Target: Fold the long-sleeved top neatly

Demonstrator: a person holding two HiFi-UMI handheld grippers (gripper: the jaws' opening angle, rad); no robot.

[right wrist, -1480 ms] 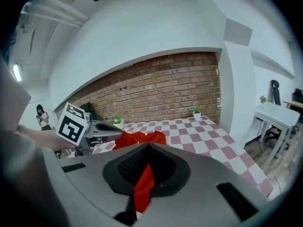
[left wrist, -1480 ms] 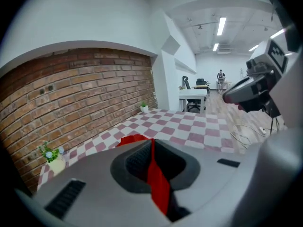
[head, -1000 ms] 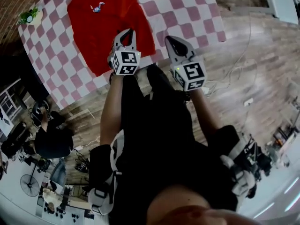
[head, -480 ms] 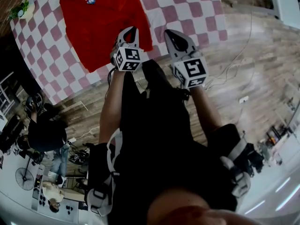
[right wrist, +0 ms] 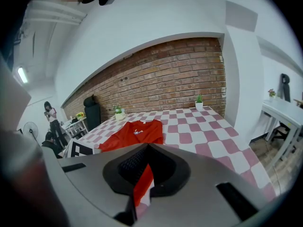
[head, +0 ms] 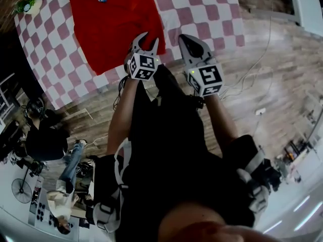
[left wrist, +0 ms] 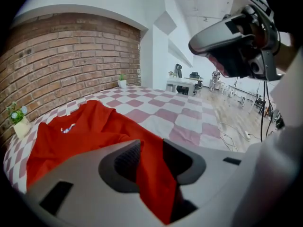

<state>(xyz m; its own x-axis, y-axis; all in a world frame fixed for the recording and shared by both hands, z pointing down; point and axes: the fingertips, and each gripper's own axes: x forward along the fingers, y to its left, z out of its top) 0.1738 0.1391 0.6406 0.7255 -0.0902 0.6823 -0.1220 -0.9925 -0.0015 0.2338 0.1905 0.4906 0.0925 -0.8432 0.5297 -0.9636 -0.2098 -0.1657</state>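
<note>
The red long-sleeved top [head: 113, 26] lay spread flat on the tabletop [head: 204, 9], which was covered in a pink-and-white checked cloth. Its neckline was at the far side and its hem [head: 132, 58] ran close to the near edge. The sleeves could not be told apart from the body in any view.

The left hand-held gripper [head: 150, 39] hung over the near right corner of the hem, pointing down at it. Its jaws had just been opening and stood moderately apart. Red cloth showed in the gap, but the pads did not press on it. The right hand-held gripper [head: 184, 38] hovered just beside it, over bare checked cloth to the right of the top. Its jaws were together and held nothing.

The step in hand looked like the first pinch at the hem corner, with the folding itself not yet begun. To do it well, the left jaws would need to come down straddling the very edge of the cloth. One pad would have to slide under the hem so that both layers of the top were caught and the tablecloth beneath was left alone. A bite set slightly in from the corner would probably hold better than one on the tip, which could slip out as the cloth was lifted.

The right hand-held gripper would have to open and take a matching point along the hem, so that the edge rose level. The lift would best be low and slow, to keep the body smooth and the fold line straight.
</note>
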